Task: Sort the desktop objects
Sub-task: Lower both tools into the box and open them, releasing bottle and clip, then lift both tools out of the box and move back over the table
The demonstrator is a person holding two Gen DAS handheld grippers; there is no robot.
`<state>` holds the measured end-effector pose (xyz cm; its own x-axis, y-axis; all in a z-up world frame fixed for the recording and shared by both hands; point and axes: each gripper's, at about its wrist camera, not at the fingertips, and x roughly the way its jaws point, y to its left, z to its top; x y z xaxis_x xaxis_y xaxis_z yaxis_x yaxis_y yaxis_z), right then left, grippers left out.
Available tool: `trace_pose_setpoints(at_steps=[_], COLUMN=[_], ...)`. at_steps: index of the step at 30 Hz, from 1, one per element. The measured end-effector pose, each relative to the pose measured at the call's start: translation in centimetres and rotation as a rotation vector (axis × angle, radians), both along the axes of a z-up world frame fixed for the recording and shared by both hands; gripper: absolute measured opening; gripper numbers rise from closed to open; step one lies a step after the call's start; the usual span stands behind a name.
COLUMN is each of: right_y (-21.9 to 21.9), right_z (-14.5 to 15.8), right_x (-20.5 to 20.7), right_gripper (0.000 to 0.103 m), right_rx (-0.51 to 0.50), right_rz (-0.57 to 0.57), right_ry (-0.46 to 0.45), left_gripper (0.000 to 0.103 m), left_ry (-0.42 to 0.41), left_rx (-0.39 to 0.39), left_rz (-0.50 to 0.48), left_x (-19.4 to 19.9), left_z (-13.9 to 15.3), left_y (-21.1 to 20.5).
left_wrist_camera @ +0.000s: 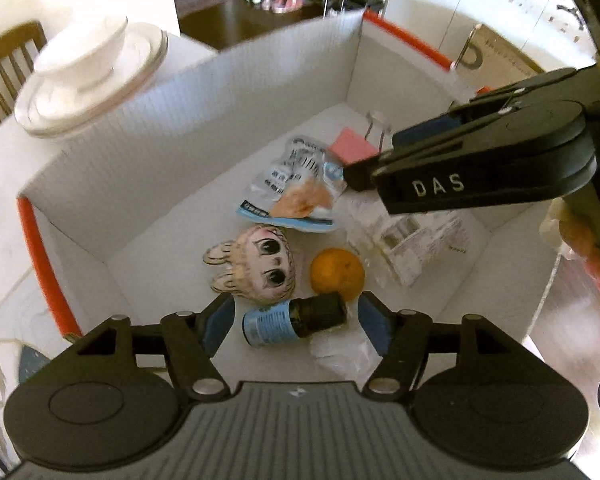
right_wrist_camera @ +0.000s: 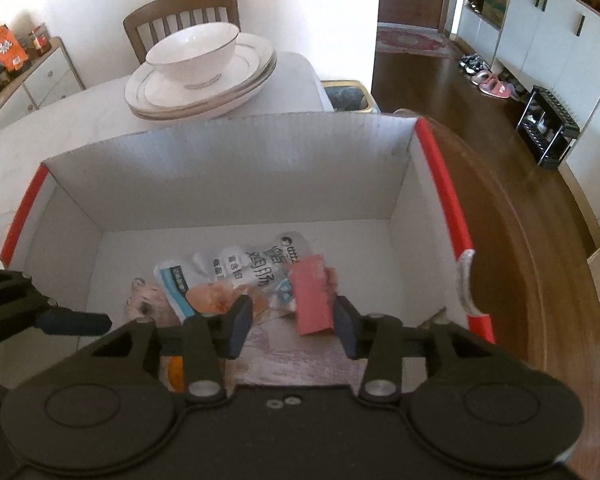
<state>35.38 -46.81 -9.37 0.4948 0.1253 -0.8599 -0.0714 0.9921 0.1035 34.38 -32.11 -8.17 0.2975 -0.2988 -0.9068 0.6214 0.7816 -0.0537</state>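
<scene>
A white cardboard box with red edges holds the sorted items. My left gripper hangs open over it; a small dark bottle with a blue label lies on the box floor between its fingers, untouched. Beside the bottle lie a doll-face toy, an orange, a snack packet, a clear wrapped pack and a pink pad. My right gripper is open above the box; the pink pad lies between its fingers. It also shows from the side in the left wrist view.
A white bowl on stacked plates stands on the table behind the box, with a wooden chair beyond. The round table's wooden rim runs at the right. A bin stands past the table.
</scene>
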Motion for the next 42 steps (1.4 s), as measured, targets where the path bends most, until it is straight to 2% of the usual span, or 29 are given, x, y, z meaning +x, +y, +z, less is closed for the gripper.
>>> trace_pose_setpoints(at_steps=[9, 18, 26, 33, 35, 37, 42], right_y=[-0.5, 0.2, 2.1, 4.3, 5.0, 5.8, 8.9], right_z=[2.7, 6.1, 8.1, 9.1, 9.2, 9.3, 9.5], right_x=[-3.1, -7.5, -10.1, -12.4, -12.9, -13.3, -14.6], right_gripper=[0.061, 0.064, 0.066, 0.074, 0.077, 0.081, 0.089], right_rx=[0.034, 0.071, 0.068, 0.055, 0.047, 0.047, 0.039], right_rz=[0.018, 0.032, 0.025, 0.01, -0.002, -0.008, 0.012], right_ry=[-0.066, -0.154, -0.206, -0.25, -0.264, -0.278, -0.31], left_gripper=[0.068, 0.068, 0.068, 0.068, 0.072, 0.081, 0.089], left_ry=[-0.107, -0.176, -0.227, -0.262, -0.273, -0.278, -0.316], left_rx=[-0.091, -0.197, -0.255, -0.291, -0.291, -0.301, -0.305], left_rz=[0.009, 0.043, 0.049, 0.031, 0.036, 0.043, 0.053], left_x=[-2.6, -5.3, -7.5, -9.8, -10.4, -10.9, -12.6], left_z=[3.2, 6.2, 7.6, 8.8, 8.9, 9.1, 9.2], left_y=[2.2, 4.5, 6.9, 9.7, 10.7, 11.9, 15.3])
